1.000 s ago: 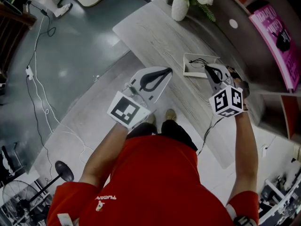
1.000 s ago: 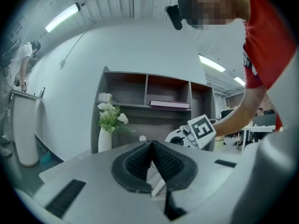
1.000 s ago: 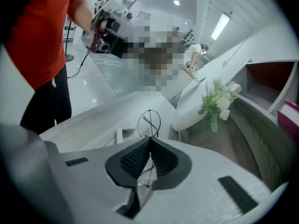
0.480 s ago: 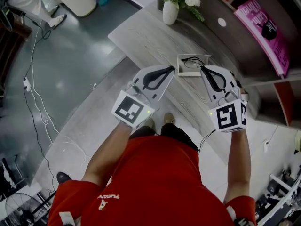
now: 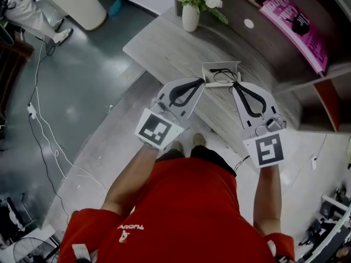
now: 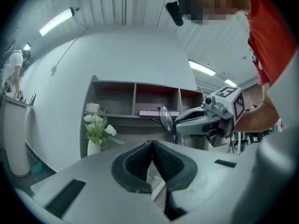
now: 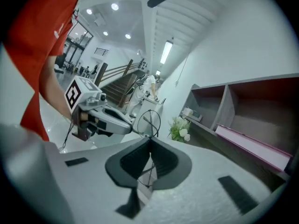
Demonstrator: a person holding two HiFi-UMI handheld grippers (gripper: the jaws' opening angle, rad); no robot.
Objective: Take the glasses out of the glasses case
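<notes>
Thin black wire-framed glasses (image 5: 221,72) hang over the open white glasses case (image 5: 207,80), which lies on the grey wooden table (image 5: 164,43). My right gripper (image 5: 235,86) is shut on the glasses near one temple. In the right gripper view a round lens (image 7: 148,122) sticks out past the pinched pads and the wire runs down between them. The left gripper view shows the same lens (image 6: 165,119) at the right gripper's tip. My left gripper (image 5: 200,81) is held level just left of the case, its pads together with nothing between them.
A white vase of flowers (image 5: 191,14) stands at the table's far end. Behind the table runs a dark shelf unit with a pink book (image 5: 296,25). Cables trail over the floor (image 5: 44,108) at the left, where a person (image 5: 33,10) stands.
My right gripper has risen with the glasses and rolled, so its marker cube now faces up. The left gripper has lifted slightly toward the case.
</notes>
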